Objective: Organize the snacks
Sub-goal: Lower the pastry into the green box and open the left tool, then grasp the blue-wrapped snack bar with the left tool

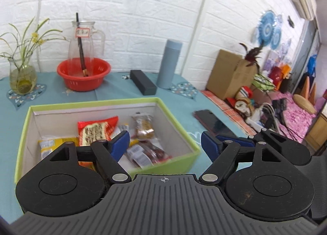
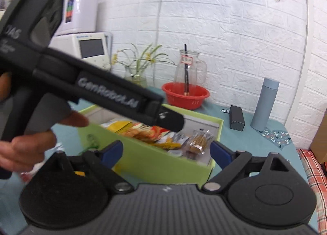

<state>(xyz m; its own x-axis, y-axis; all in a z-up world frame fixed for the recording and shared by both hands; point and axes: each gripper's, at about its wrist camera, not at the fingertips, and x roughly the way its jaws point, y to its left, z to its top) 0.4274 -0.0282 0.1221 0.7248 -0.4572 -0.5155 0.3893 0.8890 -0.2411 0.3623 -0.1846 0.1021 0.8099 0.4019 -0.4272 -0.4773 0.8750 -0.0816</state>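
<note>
A green-rimmed box (image 1: 179, 120) with white inner walls sits on the teal tablecloth and holds several snack packets: a red one (image 1: 96, 130), a yellow one (image 1: 51, 145), a clear one with brown biscuits (image 1: 143, 126). My left gripper (image 1: 165, 143) hangs open above the box's near right corner, nothing between its blue pads. In the right wrist view the same box (image 2: 143, 161) lies ahead, and my right gripper (image 2: 166, 153) stands open and empty in front of its near wall. The left gripper's black body (image 2: 92, 88), held by a hand (image 2: 26, 149), crosses the upper left of that view.
Behind the box stand a red basin (image 1: 83, 75) with a glass jug, a plant vase (image 1: 22, 79), a dark rectangular case (image 1: 143, 81) and a grey-blue flask (image 1: 167, 65). A black phone (image 1: 212, 122) lies right of the box. Cardboard boxes and clutter fill the far right.
</note>
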